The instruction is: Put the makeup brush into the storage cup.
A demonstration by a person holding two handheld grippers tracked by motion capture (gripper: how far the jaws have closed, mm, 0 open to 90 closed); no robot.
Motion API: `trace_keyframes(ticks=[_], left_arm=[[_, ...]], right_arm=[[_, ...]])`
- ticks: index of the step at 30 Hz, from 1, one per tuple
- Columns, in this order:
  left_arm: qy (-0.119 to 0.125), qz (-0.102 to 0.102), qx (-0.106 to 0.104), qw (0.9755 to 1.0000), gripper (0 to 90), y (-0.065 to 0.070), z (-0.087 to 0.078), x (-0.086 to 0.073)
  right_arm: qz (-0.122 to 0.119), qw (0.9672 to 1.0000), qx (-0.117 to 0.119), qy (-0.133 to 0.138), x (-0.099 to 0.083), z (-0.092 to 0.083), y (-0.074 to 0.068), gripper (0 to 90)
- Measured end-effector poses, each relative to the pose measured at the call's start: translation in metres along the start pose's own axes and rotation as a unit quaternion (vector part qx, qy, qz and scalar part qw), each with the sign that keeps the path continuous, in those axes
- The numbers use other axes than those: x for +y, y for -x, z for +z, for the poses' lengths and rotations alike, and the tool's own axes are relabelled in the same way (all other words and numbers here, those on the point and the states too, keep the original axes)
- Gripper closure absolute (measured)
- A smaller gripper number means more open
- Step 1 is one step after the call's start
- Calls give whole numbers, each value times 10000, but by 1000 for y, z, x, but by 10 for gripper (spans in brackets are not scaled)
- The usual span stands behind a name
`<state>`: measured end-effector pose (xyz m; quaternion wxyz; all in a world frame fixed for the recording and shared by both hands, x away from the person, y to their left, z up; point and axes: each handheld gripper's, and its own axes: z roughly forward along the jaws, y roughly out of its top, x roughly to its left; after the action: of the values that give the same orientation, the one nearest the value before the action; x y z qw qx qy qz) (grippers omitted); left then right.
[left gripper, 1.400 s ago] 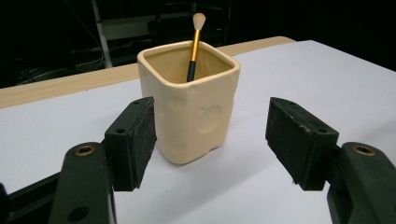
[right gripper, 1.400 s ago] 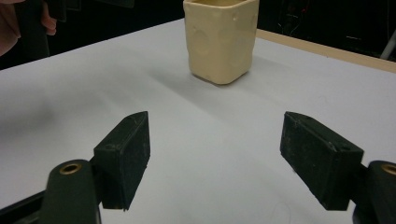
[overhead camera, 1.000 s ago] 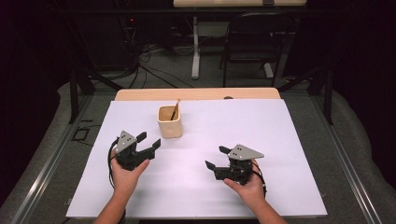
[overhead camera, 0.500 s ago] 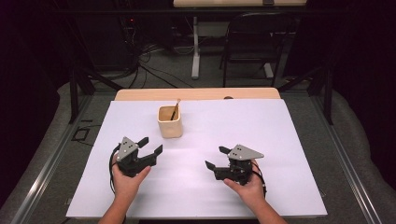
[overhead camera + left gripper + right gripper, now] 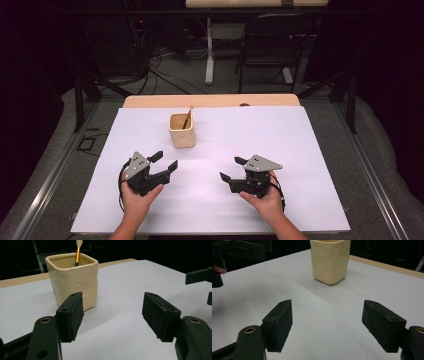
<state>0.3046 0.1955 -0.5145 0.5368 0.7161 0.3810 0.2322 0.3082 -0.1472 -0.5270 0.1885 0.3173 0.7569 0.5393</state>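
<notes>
On the white bench (image 5: 300, 150), from the high view, I see the cream cup (image 5: 181, 131) holding a brush (image 5: 188, 117), with my left gripper (image 5: 165, 161) nearest below it. In the left gripper view its fingers (image 5: 72, 315) are spread, empty. In the right gripper view, fingers (image 5: 279, 322) likewise; nothing grasped yet

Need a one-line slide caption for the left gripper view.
Left gripper, jaws open, faces a cream square cup holding a brush on the white table.

Cream cup (image 5: 181, 130) (brush (image 5: 188, 117) inside) beyond left gripper (image 5: 165, 161), right gripper (image 5: 232, 169).
</notes>
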Motion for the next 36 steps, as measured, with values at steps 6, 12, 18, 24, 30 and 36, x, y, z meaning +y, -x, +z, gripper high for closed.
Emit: trace_keyframes(ticks=[6,12,18,24,30,36], left_arm=[[5,54,-73,10000,336,5,-2,-3],[-11,120,-164,9998,336,10,-1,-7],[12,124,-227,9997,336,13,0,-9],[-38,131,-255,9996,336,14,1,-14],[-74,165,-232,9996,336,14,1,-15],[-106,153,-244,9995,335,14,3,-17]], right_arm=[[28,10000,3,-3,0,0,0,243],[6,10000,-8,-55,0,-1,1,244],[20,10000,3,-45,0,-1,1,244],[24,10000,-6,-33,-1,-1,2,245],[44,10000,-6,-43,-2,0,2,245],[15,10000,-20,-60,-3,1,3,245]])
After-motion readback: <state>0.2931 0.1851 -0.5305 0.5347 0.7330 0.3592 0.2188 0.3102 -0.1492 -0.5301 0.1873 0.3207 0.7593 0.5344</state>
